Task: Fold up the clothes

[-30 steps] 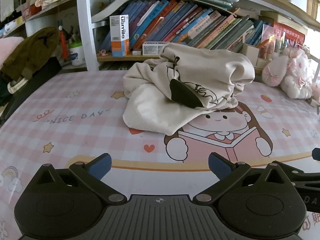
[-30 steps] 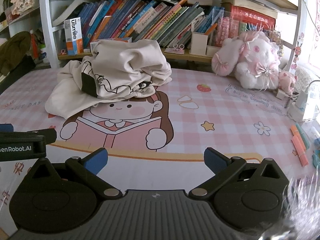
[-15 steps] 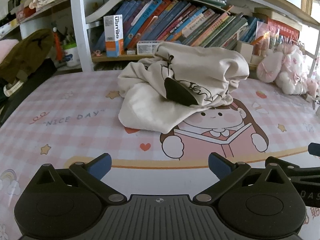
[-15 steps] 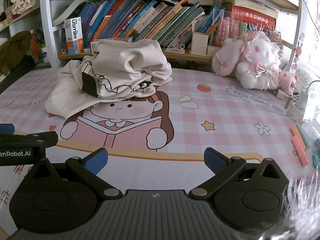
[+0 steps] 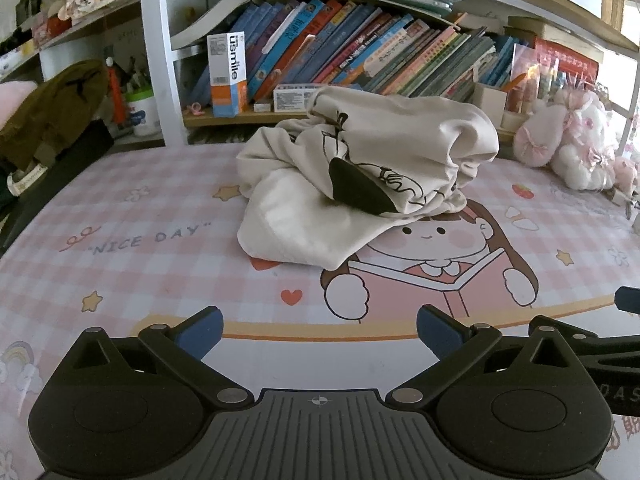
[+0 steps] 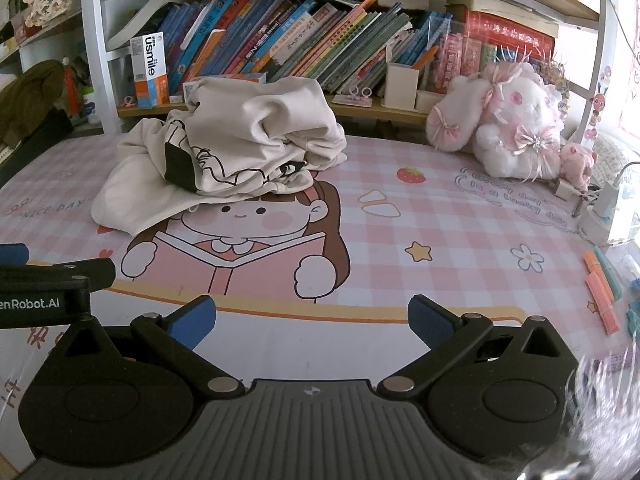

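Observation:
A cream garment (image 5: 360, 176) with a black line print and a black patch lies crumpled in a heap at the back of the pink checked desk mat (image 5: 132, 248). It also shows in the right wrist view (image 6: 236, 152), left of centre. My left gripper (image 5: 319, 330) is open and empty near the mat's front edge, well short of the garment. My right gripper (image 6: 311, 320) is open and empty too, to the right of the left one, whose body (image 6: 44, 292) shows at its left.
A bookshelf (image 5: 360, 60) full of books runs behind the mat. A pink and white plush rabbit (image 6: 508, 120) sits at the back right. A charger (image 6: 608, 216) and coloured markers (image 6: 600, 288) lie at the right edge. A dark bag (image 5: 48, 120) stands at left.
Both grippers stayed open. The left wrist view shifted a little, with the garment now slightly further left and higher in frame. The right view has hardly changed.

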### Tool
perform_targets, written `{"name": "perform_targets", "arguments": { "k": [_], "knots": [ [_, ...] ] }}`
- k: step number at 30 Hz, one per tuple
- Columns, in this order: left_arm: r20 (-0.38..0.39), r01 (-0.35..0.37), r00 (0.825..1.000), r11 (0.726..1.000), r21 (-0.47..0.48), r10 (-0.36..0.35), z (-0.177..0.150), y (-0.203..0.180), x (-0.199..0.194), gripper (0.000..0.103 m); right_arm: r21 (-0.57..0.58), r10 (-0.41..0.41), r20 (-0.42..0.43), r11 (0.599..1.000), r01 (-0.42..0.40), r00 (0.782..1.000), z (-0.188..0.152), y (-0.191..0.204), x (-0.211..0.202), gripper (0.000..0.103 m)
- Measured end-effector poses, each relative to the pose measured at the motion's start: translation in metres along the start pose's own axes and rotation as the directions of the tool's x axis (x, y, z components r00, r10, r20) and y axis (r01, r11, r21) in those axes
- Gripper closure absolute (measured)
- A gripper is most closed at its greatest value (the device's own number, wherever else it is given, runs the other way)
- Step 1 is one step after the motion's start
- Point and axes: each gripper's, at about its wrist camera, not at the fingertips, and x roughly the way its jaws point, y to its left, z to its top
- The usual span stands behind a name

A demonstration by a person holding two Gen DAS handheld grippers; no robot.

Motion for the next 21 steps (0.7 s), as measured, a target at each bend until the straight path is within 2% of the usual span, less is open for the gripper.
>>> {"name": "perform_targets", "arguments": {
  "k": [10,21],
  "knots": [
    [0.011,0.017,1.000,1.000,-0.007,-0.017,0.0011,0.0005,-0.0002,0.000,-0.004,0.001,-0.004,1.000,-0.001,1.000,0.0004,0.0001,0.0019,0.000],
    [0.062,0.008,0.998,1.000,-0.021,-0.007,0.0040,0.0012,-0.0062,0.000,-0.009,0.005,-0.003,1.000,-0.005,1.000,0.0005,0.0013,0.0029,0.000]
  ]
}}
